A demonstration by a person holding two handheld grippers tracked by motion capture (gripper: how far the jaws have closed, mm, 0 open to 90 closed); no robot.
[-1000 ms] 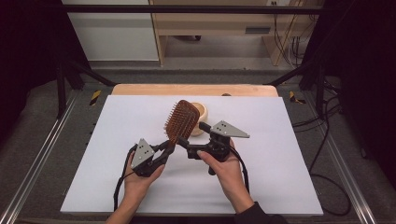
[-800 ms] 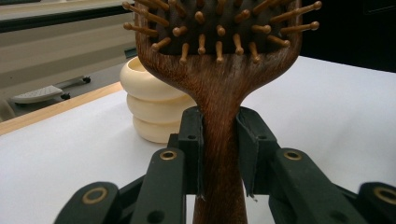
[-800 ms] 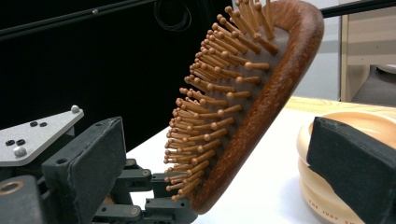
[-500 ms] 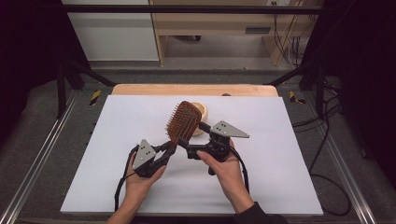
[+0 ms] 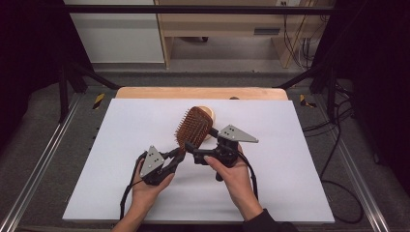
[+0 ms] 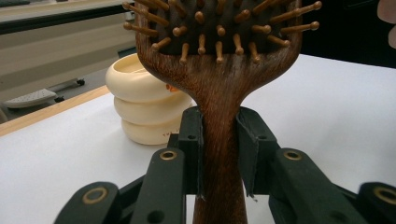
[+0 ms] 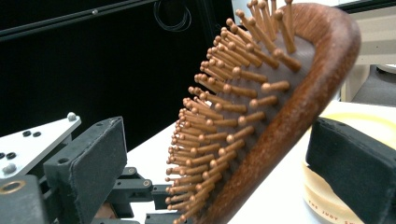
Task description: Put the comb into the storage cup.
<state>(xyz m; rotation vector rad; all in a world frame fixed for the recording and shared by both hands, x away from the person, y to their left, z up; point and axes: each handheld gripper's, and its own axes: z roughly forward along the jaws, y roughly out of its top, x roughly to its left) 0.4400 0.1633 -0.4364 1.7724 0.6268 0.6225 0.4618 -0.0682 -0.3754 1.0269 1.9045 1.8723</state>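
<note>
- We are holding a wooden paddle hairbrush (image 5: 194,127) raised above the white table mat (image 5: 290,145), just below the middle of the high view, with its head tilting toward the upper right.
- Our left gripper (image 5: 178,155) is clamping the brush by the neck of its handle; in the left gripper view the two black jaws are pressing the wood from both sides.
- Our right gripper (image 5: 192,150) is standing open around the lower part of the brush head; in the right gripper view one pad is facing the bristles (image 7: 219,116) and the other is sitting behind the wooden back, neither clearly touching.
- A cream ridged container (image 6: 140,109) is standing on the mat just behind the brush.
</note>
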